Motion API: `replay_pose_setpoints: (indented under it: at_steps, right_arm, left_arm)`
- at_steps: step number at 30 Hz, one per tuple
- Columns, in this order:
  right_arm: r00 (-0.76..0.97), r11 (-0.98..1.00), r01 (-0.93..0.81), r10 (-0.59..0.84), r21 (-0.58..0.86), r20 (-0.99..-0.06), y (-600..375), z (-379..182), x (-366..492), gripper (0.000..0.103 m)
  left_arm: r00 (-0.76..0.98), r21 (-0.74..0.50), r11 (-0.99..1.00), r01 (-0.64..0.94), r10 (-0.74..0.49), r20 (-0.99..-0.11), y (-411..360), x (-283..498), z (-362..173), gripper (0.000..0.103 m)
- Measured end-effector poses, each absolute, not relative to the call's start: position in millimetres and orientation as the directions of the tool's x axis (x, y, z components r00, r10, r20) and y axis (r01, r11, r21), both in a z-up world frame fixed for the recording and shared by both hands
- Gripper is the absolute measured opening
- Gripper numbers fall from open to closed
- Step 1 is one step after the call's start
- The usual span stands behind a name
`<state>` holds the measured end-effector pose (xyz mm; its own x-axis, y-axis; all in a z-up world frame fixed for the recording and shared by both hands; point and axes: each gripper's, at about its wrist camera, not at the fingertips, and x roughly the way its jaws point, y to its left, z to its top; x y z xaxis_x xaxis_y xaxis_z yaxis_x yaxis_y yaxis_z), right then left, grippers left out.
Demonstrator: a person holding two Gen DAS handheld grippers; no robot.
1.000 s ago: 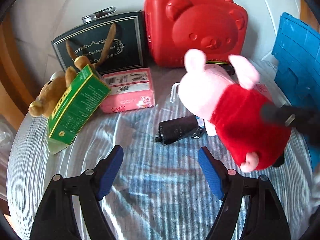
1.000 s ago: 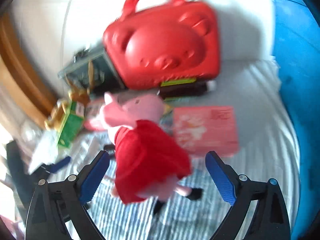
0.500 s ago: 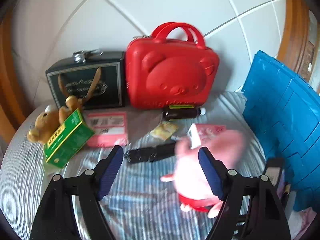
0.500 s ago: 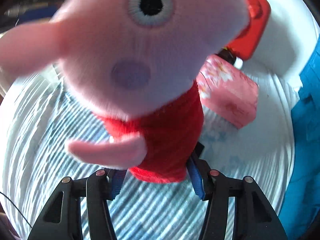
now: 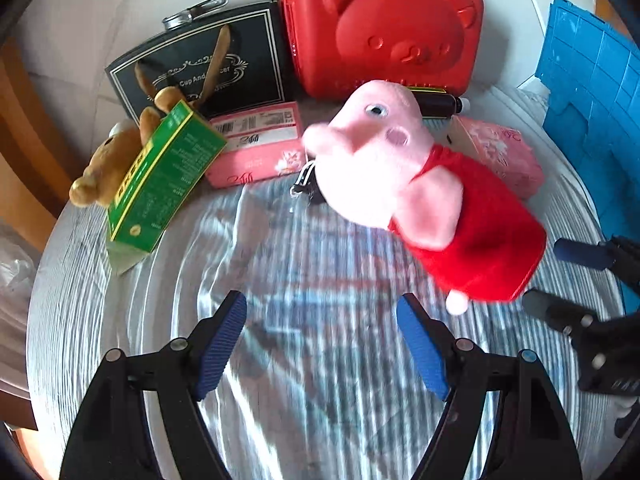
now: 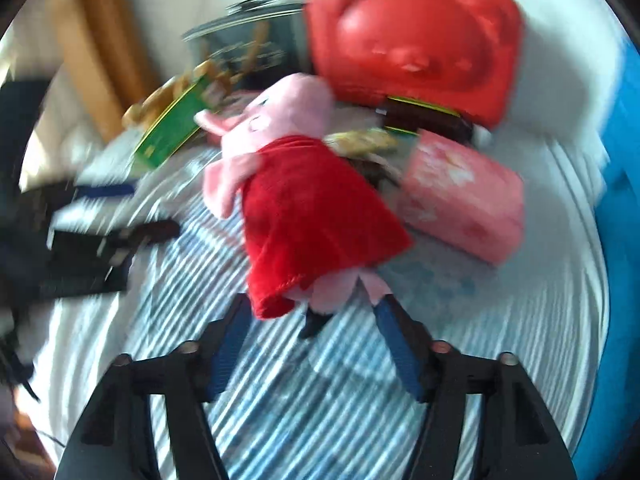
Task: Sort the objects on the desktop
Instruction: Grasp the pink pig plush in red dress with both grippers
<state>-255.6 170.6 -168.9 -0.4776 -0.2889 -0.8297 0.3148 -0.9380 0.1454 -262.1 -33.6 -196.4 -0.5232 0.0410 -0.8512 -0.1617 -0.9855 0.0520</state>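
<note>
My left tongs [image 5: 320, 344] stand open over a bare stretch of striped cloth on the bench [image 5: 304, 420], with nothing between the blue pads; this lower middle of the frame is the widest free room. The upper edge is crowded: a red bear case [image 5: 384, 28], a black gift bag [image 5: 200, 68], a green box [image 5: 166, 176] leaning on a brown teddy [image 5: 100, 172], and 2 pink packets. A blue crate [image 5: 596, 92] walls the right side.

The pig plush [image 5: 424, 192] lies with its long axis diagonal, snout to the upper left, red dress to the lower right. In the blurred right view my right tongs [image 6: 312, 344] are opening, pointing steeply down, and the plush [image 6: 308, 208] has its hem and feet at the fingertips, pads not pressing it.
</note>
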Motion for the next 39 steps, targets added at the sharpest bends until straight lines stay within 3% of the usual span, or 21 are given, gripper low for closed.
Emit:
replay_pose_setpoints:
  at_steps: [4, 8, 9, 10, 13, 16, 17, 21, 24, 25, 26, 28, 35, 37, 38, 39]
  right_arm:
    - [-0.463, -0.945, 0.268, -0.296, 0.187, -0.835, 161, -175, -265, 0.094]
    - [-0.435, -0.955, 0.185, -0.29, 0.231, -0.852, 153, -204, -296, 0.096]
    - [-0.43, -0.958, 0.184, -0.278, 0.218, -0.859, 153, -211, -304, 0.09]
    - [-0.433, -0.963, 0.213, -0.243, 0.163, -0.868, 150, -214, -307, 0.047]
    - [-0.484, -0.957, 0.287, -0.099, -0.051, -0.87, 149, -202, -299, 0.036]
    - [-0.543, -0.907, 0.339, 0.03, -0.252, -0.839, 160, -195, -286, 0.015]
    - [-0.552, -0.895, 0.338, 0.063, -0.292, -0.832, 166, -196, -284, 0.015]
    - [-0.475, -0.955, 0.27, -0.022, -0.122, -0.88, 204, -201, -287, 0.015]
    - [-0.463, -0.972, 0.229, -0.151, 0.047, -0.873, 216, -188, -284, 0.027]
    - [-0.464, -0.97, 0.227, -0.184, 0.085, -0.866, 217, -183, -283, 0.051]
    - [-0.467, -0.969, 0.225, -0.2, 0.103, -0.861, 216, -180, -284, 0.083]
    - [-0.48, -0.964, 0.222, -0.239, 0.147, -0.844, 212, -175, -286, 0.1]
    - [-0.46, -0.948, 0.204, -0.311, 0.242, -0.832, 197, -175, -306, 0.103]
    - [-0.447, -0.943, 0.192, -0.331, 0.273, -0.831, 194, -181, -314, 0.103]
    - [-0.438, -0.939, 0.189, -0.342, 0.287, -0.832, 194, -183, -318, 0.103]
    - [-0.429, -0.939, 0.184, -0.344, 0.292, -0.835, 192, -187, -324, 0.103]
  left_arm:
    - [-0.521, 0.034, -0.99, -0.136, 0.042, -0.852, -43, -260, -198, 0.077]
    - [-0.528, 0.027, -0.99, -0.138, 0.05, -0.848, -42, -262, -197, 0.077]
    - [-0.53, 0.024, -0.99, -0.141, 0.055, -0.846, -40, -265, -196, 0.077]
    - [-0.532, 0.021, -0.989, -0.145, 0.06, -0.845, -38, -267, -196, 0.077]
    - [-0.55, -0.004, -0.986, -0.167, 0.097, -0.829, -32, -274, -187, 0.077]
    - [-0.572, -0.058, -0.978, -0.201, 0.165, -0.803, -16, -285, -175, 0.077]
    - [-0.575, -0.061, -0.976, -0.211, 0.175, -0.799, -10, -290, -173, 0.077]
    - [-0.525, -0.021, -0.977, -0.214, 0.133, -0.84, 15, -317, -193, 0.078]
    - [-0.54, -0.018, -0.975, -0.22, 0.137, -0.831, 16, -309, -196, 0.078]
    - [-0.54, -0.021, -0.972, -0.234, 0.148, -0.828, 14, -305, -196, 0.078]
    - [-0.538, -0.03, -0.97, -0.242, 0.159, -0.828, 10, -300, -196, 0.078]
    - [-0.532, -0.032, -0.971, -0.235, 0.156, -0.832, 1, -290, -199, 0.078]
    - [-0.506, -0.046, -0.974, -0.222, 0.155, -0.849, -9, -288, -217, 0.078]
    - [-0.508, -0.046, -0.97, -0.24, 0.165, -0.845, -4, -294, -221, 0.085]
    - [-0.499, -0.045, -0.969, -0.244, 0.166, -0.85, -2, -297, -225, 0.096]
    - [-0.49, -0.042, -0.968, -0.248, 0.162, -0.856, 1, -302, -229, 0.098]
